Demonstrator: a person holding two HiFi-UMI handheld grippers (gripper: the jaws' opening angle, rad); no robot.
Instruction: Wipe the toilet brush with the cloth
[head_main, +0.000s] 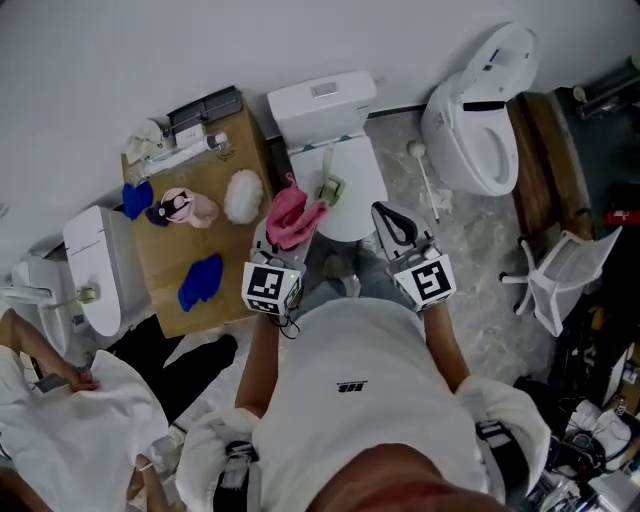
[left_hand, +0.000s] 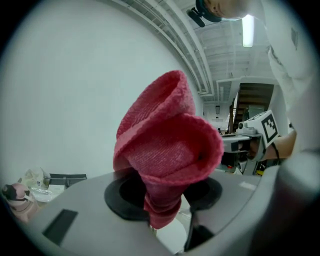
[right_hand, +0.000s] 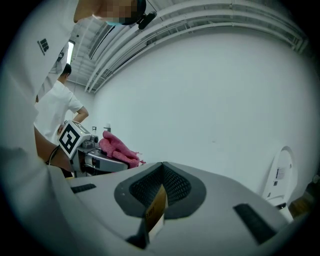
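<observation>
Now, pink cloth (left_hand: 167, 150) in the left gripper (left_hand: 165, 200), right gripper (right_hand: 160, 195) jaws together.

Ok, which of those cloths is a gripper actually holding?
The pink cloth, clamped in the jaws of the left gripper. The two blue cloths lie loose on the wooden table.

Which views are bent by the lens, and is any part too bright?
Left gripper view: strong fisheye bending, dark corners, cloth sharp, ceiling lamp glaring. Right gripper view: same bending, wall evenly lit. Head view: soft even light, no glare.
</observation>
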